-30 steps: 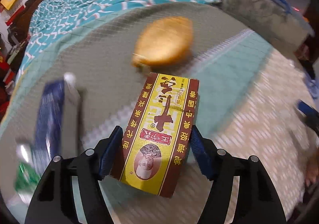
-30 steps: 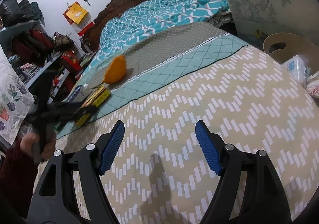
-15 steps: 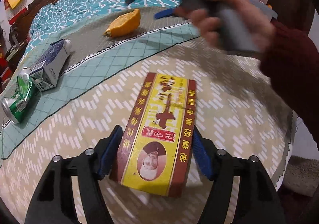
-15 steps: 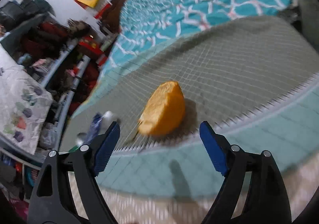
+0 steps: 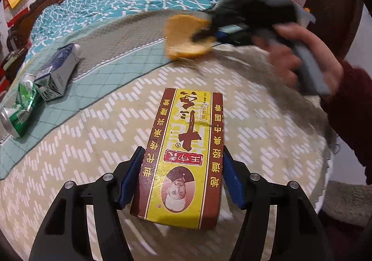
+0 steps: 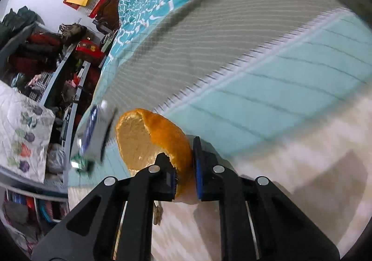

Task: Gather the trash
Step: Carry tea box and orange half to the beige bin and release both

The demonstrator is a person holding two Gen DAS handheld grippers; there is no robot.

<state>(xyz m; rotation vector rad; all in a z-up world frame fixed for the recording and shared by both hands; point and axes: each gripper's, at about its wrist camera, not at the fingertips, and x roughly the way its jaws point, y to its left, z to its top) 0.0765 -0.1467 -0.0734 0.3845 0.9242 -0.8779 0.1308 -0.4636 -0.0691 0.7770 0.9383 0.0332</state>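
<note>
The left gripper (image 5: 182,176) has its jaws clamped on the long sides of the light, stiff, likely crushable cardboard box (image 5: 186,145) above the bed (image 5: 81,145), while the right gripper (image 6: 184,174) pinches the thin, floppy orange peel (image 6: 151,140) at its rim, lifted clear.
</note>
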